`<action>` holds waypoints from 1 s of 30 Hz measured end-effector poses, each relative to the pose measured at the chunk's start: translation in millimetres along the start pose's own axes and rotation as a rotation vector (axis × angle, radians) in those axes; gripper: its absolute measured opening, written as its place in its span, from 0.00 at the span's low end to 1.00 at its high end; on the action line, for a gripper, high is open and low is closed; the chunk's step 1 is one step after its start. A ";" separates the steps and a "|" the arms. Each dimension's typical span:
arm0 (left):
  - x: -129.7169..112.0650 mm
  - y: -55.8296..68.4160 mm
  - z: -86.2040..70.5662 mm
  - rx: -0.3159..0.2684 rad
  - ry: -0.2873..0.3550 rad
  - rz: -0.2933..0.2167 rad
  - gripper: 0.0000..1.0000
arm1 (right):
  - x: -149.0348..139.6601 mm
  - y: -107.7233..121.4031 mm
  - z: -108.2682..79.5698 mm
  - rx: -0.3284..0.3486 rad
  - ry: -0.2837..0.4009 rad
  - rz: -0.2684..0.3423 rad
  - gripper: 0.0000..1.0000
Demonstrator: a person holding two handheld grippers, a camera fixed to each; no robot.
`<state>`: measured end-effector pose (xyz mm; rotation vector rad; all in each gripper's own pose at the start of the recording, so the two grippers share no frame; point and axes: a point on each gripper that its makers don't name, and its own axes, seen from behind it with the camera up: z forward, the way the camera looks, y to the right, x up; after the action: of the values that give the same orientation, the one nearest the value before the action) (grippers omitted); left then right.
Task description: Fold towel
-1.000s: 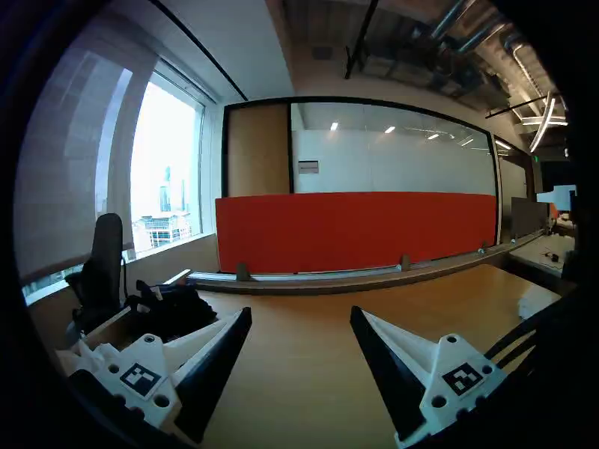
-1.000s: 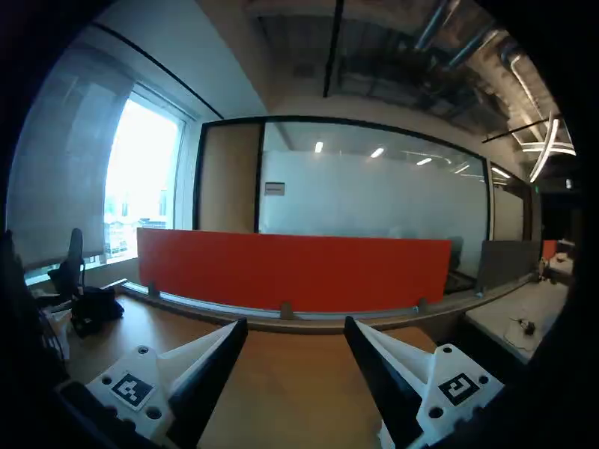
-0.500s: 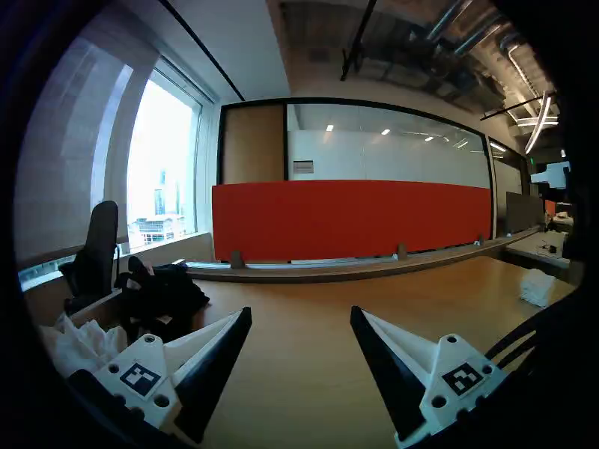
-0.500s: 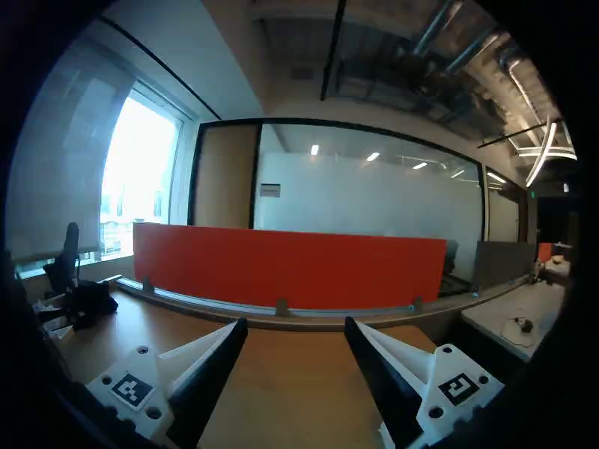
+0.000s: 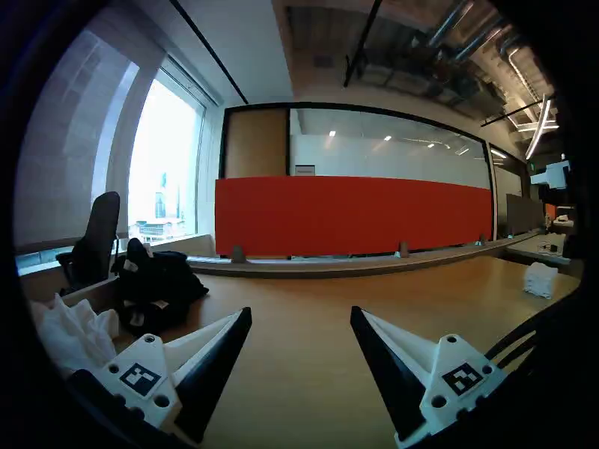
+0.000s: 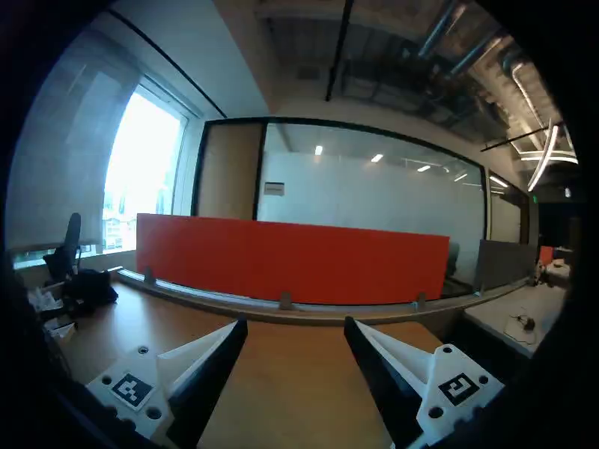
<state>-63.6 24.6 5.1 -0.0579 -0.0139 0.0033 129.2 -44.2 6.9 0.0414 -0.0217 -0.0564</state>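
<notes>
— Where is the towel (image 5: 71, 337)?
— Crumpled, white, at the left edge of the bench (image 5: 299, 374), beside a black bag (image 5: 153, 288). On the left gripper (image 5: 299, 310) and the right gripper (image 6: 294, 322), the fingers are apart and empty.
— How to take it?
— I think it is soft, light and limp; I would pinch one corner. The bench middle gives open room.

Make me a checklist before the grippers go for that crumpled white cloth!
1. Left gripper open with nothing between its fingers: ok.
2. Right gripper open and empty: ok.
3. White cloth in sight, low at the left edge of the left gripper view: ok.
4. Cloth spread flat on the desk: not ok, it lies bunched up.
5. Black bundle apart from the cloth: cannot tell, they sit close together.
6. Cloth really is a towel: cannot tell.
</notes>
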 end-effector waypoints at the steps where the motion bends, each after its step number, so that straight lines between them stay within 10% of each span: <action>1: -1.4 -0.4 0.0 0.000 0.002 -0.001 0.98 | -2.0 -0.6 -0.1 0.000 -0.002 -0.001 1.00; 30: -13.3 -7.0 0.0 0.011 0.014 0.000 0.98 | -5.0 -5.1 -2.8 0.002 0.003 -0.019 1.00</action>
<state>-76.8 17.5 5.3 -0.0468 0.0000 0.0030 123.9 -48.9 3.8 0.0438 -0.0184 -0.0756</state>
